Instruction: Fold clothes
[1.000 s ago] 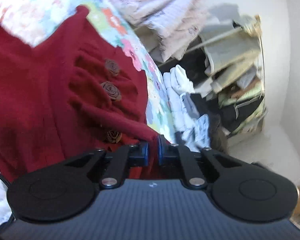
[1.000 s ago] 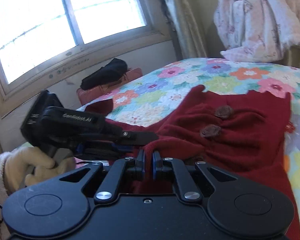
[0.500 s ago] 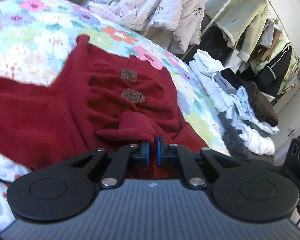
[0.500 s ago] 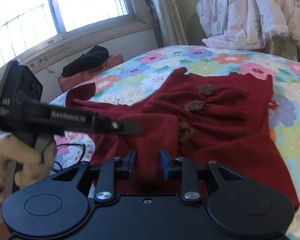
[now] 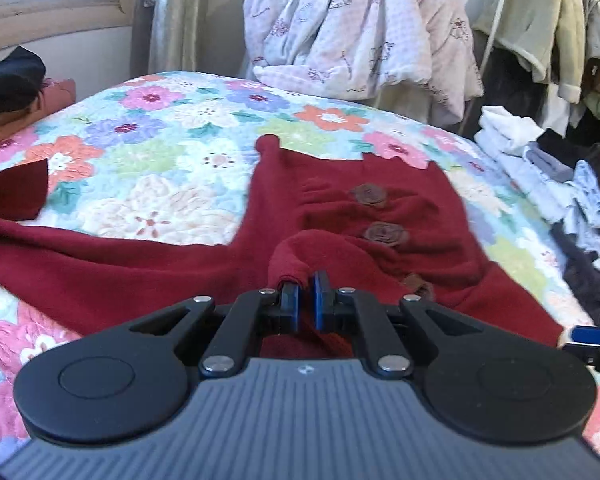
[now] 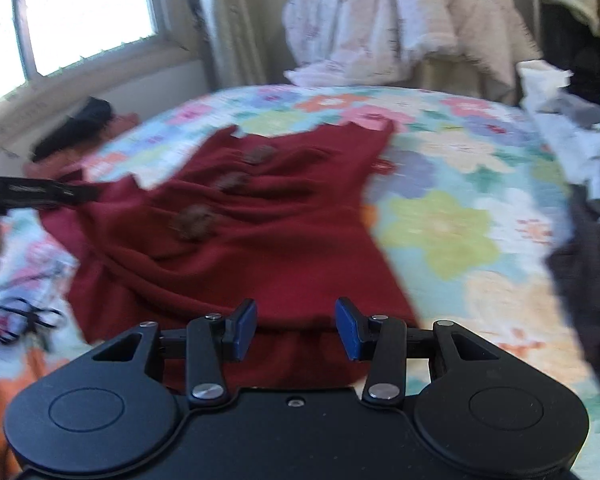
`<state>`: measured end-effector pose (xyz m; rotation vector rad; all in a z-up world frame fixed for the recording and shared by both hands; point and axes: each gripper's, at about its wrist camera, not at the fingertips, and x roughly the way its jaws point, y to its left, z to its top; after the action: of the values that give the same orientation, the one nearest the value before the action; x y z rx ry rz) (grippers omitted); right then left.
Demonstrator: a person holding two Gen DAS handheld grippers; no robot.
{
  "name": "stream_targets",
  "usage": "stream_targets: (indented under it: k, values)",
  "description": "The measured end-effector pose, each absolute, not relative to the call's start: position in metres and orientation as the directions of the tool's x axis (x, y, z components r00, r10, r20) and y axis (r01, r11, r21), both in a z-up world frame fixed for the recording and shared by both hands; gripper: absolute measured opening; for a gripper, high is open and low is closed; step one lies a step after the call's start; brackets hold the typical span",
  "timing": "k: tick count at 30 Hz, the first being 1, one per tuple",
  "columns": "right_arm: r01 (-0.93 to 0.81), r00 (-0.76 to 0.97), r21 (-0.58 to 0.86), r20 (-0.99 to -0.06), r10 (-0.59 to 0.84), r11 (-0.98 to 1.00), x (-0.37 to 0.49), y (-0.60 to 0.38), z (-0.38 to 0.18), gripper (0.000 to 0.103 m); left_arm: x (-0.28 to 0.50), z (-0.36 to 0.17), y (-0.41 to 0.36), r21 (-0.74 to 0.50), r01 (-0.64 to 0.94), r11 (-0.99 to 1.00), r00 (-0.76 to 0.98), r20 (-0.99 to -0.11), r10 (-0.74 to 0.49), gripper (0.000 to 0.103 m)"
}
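A dark red garment (image 5: 148,268) with brown rosette buttons (image 5: 384,233) lies spread on the floral quilt (image 5: 172,128). My left gripper (image 5: 304,300) is shut on a fold of the red cloth, which bunches up just ahead of the blue pads. In the right wrist view the same garment (image 6: 284,240) lies ahead, blurred by motion. My right gripper (image 6: 296,328) is open and empty, low over the garment's near edge. The left gripper's arm (image 6: 32,194) shows at the left edge there.
A pile of white, blue and dark clothes (image 5: 560,200) lies on the bed's right side. A pink-white quilted garment (image 5: 360,32) hangs at the back beside a curtain (image 5: 176,20). Coats hang on a rack (image 5: 560,28) at the far right. A dark bag (image 5: 8,80) sits by the window.
My right gripper has let go of the red cloth, opened wide and swung right. My left gripper stayed shut on the fold and carried it over the buttons.
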<state>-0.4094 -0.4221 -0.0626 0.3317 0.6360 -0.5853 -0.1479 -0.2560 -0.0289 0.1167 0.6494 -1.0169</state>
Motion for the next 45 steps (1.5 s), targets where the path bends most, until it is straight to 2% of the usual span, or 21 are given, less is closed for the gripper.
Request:
stream_targets:
  k: [2, 4, 7, 11, 19, 22, 26, 28, 30, 32, 33, 34, 35, 37, 39, 41, 42, 44, 45]
  values:
    - [0.653, 0.603, 0.098, -0.668, -0.437, 0.751, -0.411, -0.428, -0.064, 0.049, -0.135, -0.037, -0.256, -0.216, 0.800, 0.560, 0.367, -0.562, -0.741, 0.007]
    - [0.680, 0.610, 0.158, -0.664, -0.433, 0.716, -0.415, -0.432, -0.061, 0.049, -0.125, -0.042, -0.254, -0.276, 0.759, 0.590, 0.347, -0.595, -0.725, 0.007]
    - [0.633, 0.664, 0.189, -0.630, -0.402, 0.750, -0.413, -0.436, -0.062, 0.050, -0.127, -0.032, -0.249, -0.308, 0.741, 0.596, 0.343, -0.590, -0.731, 0.007]
    - [0.604, 0.645, 0.089, -0.638, -0.420, 0.792, -0.405, -0.434, -0.074, 0.050, -0.134, -0.021, -0.248, -0.282, 0.736, 0.616, 0.374, -0.589, -0.716, 0.007]
    - [0.632, 0.630, 0.077, -0.631, -0.454, 0.771, -0.442, -0.442, -0.085, 0.050, -0.144, -0.025, -0.251, -0.191, 0.727, 0.659, 0.450, -0.592, -0.668, 0.007]
    - [0.614, 0.653, 0.052, -0.594, -0.470, 0.788, -0.444, -0.440, -0.078, 0.050, -0.139, -0.028, -0.247, -0.244, 0.720, 0.649, 0.426, -0.583, -0.692, 0.007]
    - [0.503, 0.641, -0.137, -0.603, -0.475, 0.853, -0.415, -0.430, -0.078, 0.051, -0.138, -0.026, -0.245, -0.244, 0.738, 0.629, 0.430, -0.549, -0.717, 0.007]
    - [0.436, 0.617, -0.230, -0.627, -0.475, 0.870, -0.398, -0.429, -0.086, 0.057, -0.138, -0.027, -0.243, -0.253, 0.745, 0.617, 0.426, -0.531, -0.732, 0.007]
    - [0.370, 0.586, -0.300, -0.659, -0.472, 0.879, -0.382, -0.431, -0.095, 0.056, -0.137, -0.028, -0.243, -0.282, 0.744, 0.606, 0.417, -0.514, -0.750, 0.007]
    - [0.348, 0.593, -0.346, -0.639, -0.490, 0.872, -0.373, -0.432, -0.097, 0.056, -0.137, -0.023, -0.245, -0.314, 0.747, 0.587, 0.408, -0.480, -0.776, 0.007]
    - [0.361, 0.606, -0.336, -0.624, -0.492, 0.870, -0.371, -0.437, -0.096, 0.044, -0.138, -0.019, -0.246, -0.326, 0.750, 0.575, 0.405, -0.461, -0.789, 0.007]
    - [0.386, 0.622, -0.308, -0.609, -0.492, 0.870, -0.371, -0.444, -0.093, 0.006, -0.139, -0.015, -0.247, -0.334, 0.756, 0.563, 0.403, -0.441, -0.802, 0.007]
    - [0.433, 0.638, -0.262, -0.587, -0.498, 0.863, -0.373, -0.453, -0.088, 0.003, -0.142, -0.009, -0.247, -0.333, 0.766, 0.551, 0.406, -0.415, -0.814, 0.007]
    - [0.558, 0.662, -0.147, -0.515, -0.544, 0.817, -0.388, -0.469, -0.075, 0.002, -0.150, 0.000, -0.246, -0.338, 0.787, 0.517, 0.402, -0.354, -0.844, 0.007]
    - [0.677, 0.657, -0.013, -0.441, -0.612, 0.736, -0.413, -0.482, -0.064, 0.002, -0.157, -0.002, -0.248, -0.342, 0.801, 0.492, 0.376, -0.351, -0.857, 0.009]
    - [0.751, 0.637, 0.140, -0.411, -0.652, 0.645, -0.442, -0.494, -0.063, 0.002, -0.165, -0.017, -0.258, -0.321, 0.798, 0.510, 0.351, -0.440, -0.827, 0.009]
    - [0.768, 0.626, 0.190, -0.430, -0.651, 0.612, -0.452, -0.498, -0.069, 0.002, -0.169, -0.026, -0.264, -0.309, 0.796, 0.521, 0.334, -0.494, -0.803, 0.009]
    - [0.792, 0.599, 0.231, -0.472, -0.647, 0.565, -0.465, -0.502, -0.084, 0.002, -0.177, -0.052, -0.276, -0.283, 0.787, 0.548, 0.285, -0.621, -0.730, 0.009]
    - [0.802, 0.584, 0.232, -0.494, -0.644, 0.550, -0.469, -0.503, -0.092, 0.002, -0.180, -0.059, -0.277, -0.281, 0.783, 0.556, 0.276, -0.644, -0.714, 0.009]
